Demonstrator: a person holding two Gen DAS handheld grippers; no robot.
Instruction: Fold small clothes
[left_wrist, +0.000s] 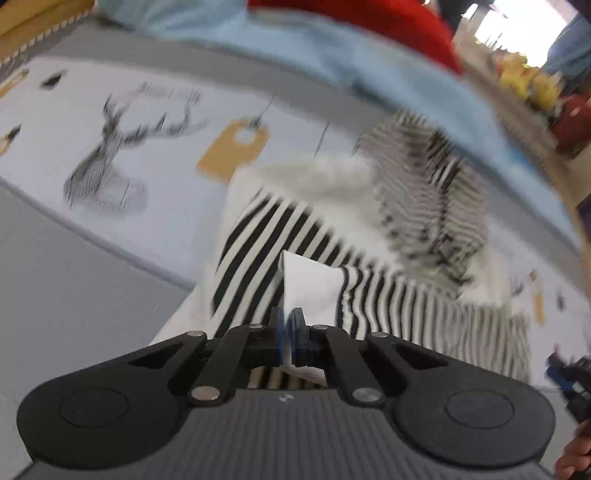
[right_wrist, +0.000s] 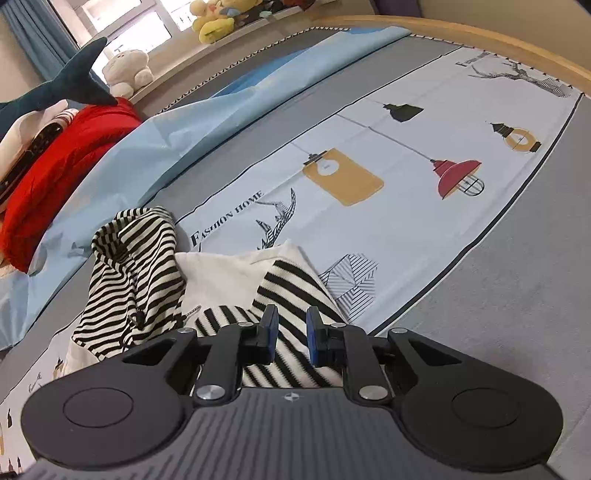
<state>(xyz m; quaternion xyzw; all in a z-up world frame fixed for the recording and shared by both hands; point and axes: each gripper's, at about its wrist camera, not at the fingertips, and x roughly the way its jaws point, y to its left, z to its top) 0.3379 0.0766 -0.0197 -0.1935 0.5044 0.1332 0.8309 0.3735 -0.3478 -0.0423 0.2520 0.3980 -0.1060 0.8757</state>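
The left gripper (left_wrist: 291, 325) has its blue-padded fingers (left_wrist: 281, 332) clenched on a white fabric edge of the striped garment (left_wrist: 280, 236), a stiff white fold standing up out of the pinch like a small wedge. The right gripper (right_wrist: 291, 328) hovers just above the same garment with its fingers (right_wrist: 314, 339) parted and released; striped cloth shows in the gap beneath them, but the pads do not press on it.

The garment is a soft knit in bold black and white stripes with plain white panels, lying rumpled on the bed. In the right wrist view its hood-like part (right_wrist: 136, 251) bunches up in rounded folds to the left, with a dark cord end (right_wrist: 138, 319) hanging near its lower edge. The left wrist view is blurred, so finer weave cannot be told there.

Under it lies a smooth printed bed sheet (right_wrist: 406, 221), pale with grey borders, bearing flat drawings of lamps, a stag head and lettering. Beyond, a crinkled light blue cover (right_wrist: 155, 147) runs along the bed, and a puffy red bundle (right_wrist: 66, 162) sits at its far side. Plush toys (right_wrist: 214, 22) sit on the ledge by the window, and a dark shark-shaped plush (right_wrist: 70, 88) lies beside the red bundle. A rounded wooden bed frame (right_wrist: 480, 33) edges the mattress.
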